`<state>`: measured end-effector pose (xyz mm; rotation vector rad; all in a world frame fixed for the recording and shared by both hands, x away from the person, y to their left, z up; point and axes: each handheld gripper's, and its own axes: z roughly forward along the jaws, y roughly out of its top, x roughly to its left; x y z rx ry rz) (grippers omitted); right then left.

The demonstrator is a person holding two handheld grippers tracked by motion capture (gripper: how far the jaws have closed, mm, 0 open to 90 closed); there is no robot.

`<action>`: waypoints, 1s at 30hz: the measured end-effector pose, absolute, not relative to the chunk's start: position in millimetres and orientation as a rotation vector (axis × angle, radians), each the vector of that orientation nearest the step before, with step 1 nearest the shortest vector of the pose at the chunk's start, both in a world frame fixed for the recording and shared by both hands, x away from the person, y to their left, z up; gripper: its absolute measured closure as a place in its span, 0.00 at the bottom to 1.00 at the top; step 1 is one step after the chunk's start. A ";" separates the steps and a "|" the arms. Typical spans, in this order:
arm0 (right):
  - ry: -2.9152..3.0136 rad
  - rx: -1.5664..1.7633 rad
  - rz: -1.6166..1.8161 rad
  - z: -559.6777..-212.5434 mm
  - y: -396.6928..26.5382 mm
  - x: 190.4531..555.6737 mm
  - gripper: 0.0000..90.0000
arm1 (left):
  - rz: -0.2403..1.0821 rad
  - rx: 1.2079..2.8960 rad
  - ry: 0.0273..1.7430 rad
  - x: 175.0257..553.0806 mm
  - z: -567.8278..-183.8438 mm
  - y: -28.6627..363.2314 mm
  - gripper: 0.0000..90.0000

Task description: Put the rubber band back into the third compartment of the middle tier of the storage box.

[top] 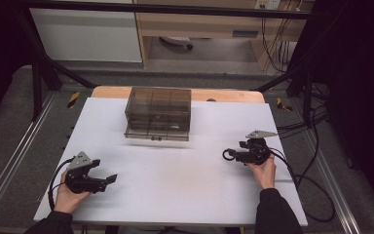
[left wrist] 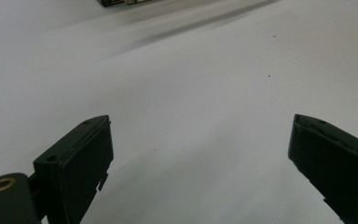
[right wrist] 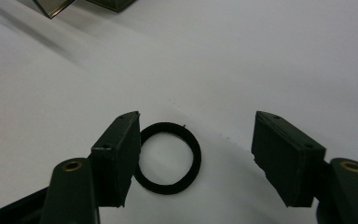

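A black rubber ring lies flat on the white table top. It sits between the jaws of my right gripper. One jaw's pad is against the ring's rim and the other stands well clear of it, so the gripper is open. In the high view this gripper is at the right of the table with the ring at its tips. My left gripper rests near the front left. Its jaws stand wide open over bare table.
A smoke-tinted clear plastic box with inner compartments stands at the back middle of the table. Its corner is at the top of the right gripper view. Cables trail off the table's right side.
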<state>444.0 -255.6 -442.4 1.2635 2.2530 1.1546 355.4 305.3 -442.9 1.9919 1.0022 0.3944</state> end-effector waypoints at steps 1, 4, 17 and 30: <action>2.256 1.270 1.153 -443.0 -256.6 444.3 0.40 | 0.395 1.993 1.001 355.4 -442.9 305.2 0.07; 2.259 1.278 1.139 -443.4 -256.7 445.0 0.46 | 0.396 2.000 0.997 355.6 -443.1 304.9 0.07; 2.287 1.287 1.094 -447.1 -253.6 445.6 0.70 | 0.397 1.995 0.999 355.3 -443.0 304.9 0.07; 2.295 1.299 1.066 -448.2 -252.4 444.4 0.86 | 0.397 1.993 1.000 355.2 -443.1 305.1 0.07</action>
